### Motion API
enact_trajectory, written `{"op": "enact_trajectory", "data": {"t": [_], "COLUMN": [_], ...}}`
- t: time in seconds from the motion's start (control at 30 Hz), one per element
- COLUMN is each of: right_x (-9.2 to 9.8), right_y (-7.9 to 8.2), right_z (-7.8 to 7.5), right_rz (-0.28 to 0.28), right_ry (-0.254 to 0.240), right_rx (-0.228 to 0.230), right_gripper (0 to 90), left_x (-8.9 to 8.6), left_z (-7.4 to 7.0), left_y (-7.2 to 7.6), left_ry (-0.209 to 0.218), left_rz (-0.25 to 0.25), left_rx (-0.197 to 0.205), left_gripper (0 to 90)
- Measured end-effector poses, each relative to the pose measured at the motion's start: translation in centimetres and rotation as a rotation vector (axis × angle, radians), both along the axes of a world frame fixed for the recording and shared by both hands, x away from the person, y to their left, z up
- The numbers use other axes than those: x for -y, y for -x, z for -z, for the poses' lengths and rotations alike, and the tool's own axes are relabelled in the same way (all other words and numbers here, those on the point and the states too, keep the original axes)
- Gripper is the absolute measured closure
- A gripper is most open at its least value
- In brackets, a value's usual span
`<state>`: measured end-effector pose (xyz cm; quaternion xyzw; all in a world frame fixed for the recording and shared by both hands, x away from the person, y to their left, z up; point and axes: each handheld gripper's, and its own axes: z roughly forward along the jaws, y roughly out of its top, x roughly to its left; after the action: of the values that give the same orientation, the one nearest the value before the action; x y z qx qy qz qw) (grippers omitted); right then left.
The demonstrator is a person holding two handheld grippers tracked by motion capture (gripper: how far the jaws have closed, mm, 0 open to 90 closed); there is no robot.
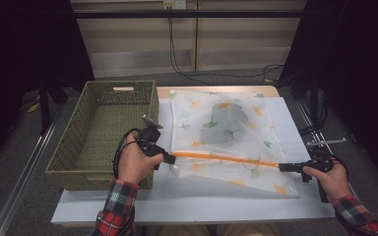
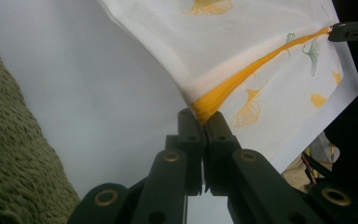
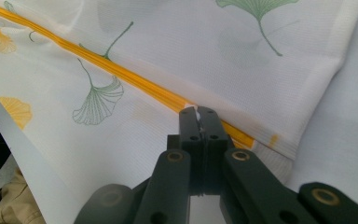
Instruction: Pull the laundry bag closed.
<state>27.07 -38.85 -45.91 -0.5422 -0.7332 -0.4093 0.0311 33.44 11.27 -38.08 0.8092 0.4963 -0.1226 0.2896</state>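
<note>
- The mesh bag [image 1: 224, 135] lies flat on the white sheet [image 1: 187, 196] that covers the counter, at the middle of the high view, with the woven basket [image 1: 103, 132] just beside it at nine o'clock.
- It is a thin, translucent laundry-type pouch printed with ginkgo leaves; a dark bundle [image 1: 229, 123] shows through the fabric toward twelve o'clock of the bag.
- An orange zipper [image 1: 224, 158] runs across the bag's near part from nine o'clock to three o'clock, pulled into a taut line.
- The left tool [image 1: 171, 158] is clenched on the zipper's nine o'clock end; in the left gripper view its jaws pinch the bunched orange tape [image 2: 209, 105] with no gap between them.
- The right tool [image 1: 281, 167] is clenched at the three o'clock end; in the right gripper view a small white piece [image 3: 197, 113], probably the zipper pull, sits between the jaw tips.
- Handling, as I judge it: the bag is light, soft and limp, so it will sag and fold wherever it is unsupported, and the mesh may slip or snag under hard jaws.
- The stitched zipper tape and the hemmed corners look like the firmest places to grip; plain mesh would stretch.
- The bundle inside will slide toward the lowest side if the bag is lifted, so a two-ended hold seems wise.
</note>
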Motion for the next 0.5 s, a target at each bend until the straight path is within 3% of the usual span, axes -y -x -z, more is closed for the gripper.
{"op": "enact_trajectory", "data": {"t": [0.27, 0.4, 0.43, 0.5], "right_x": [0.23, 0.6, 0.61, 0.71], "right_y": [0.18, 0.28, 0.32, 0.35], "right_z": [-0.05, 0.03, 0.0, 0.0], "right_rz": [0.014, 0.022, 0.025, 0.024], "right_ry": [0.006, -0.003, -0.001, 0.003], "right_rx": [-0.005, -0.004, -0.006, -0.006], "right_gripper": [90.0, 90.0, 90.0, 90.0], "left_x": [0.14, 0.13, 0.28, 0.18], "left_z": [-0.08, -0.06, -0.03, -0.05], "left_y": [0.01, -0.08, -0.01, -0.03], "left_ry": [-0.004, -0.008, -0.004, -0.011], "left_rz": [-0.019, 0.004, -0.02, -0.016], "left_rx": [0.002, -0.002, 0.0, 0.002], "left_gripper": [87.3, 87.3, 87.3, 87.3]}}
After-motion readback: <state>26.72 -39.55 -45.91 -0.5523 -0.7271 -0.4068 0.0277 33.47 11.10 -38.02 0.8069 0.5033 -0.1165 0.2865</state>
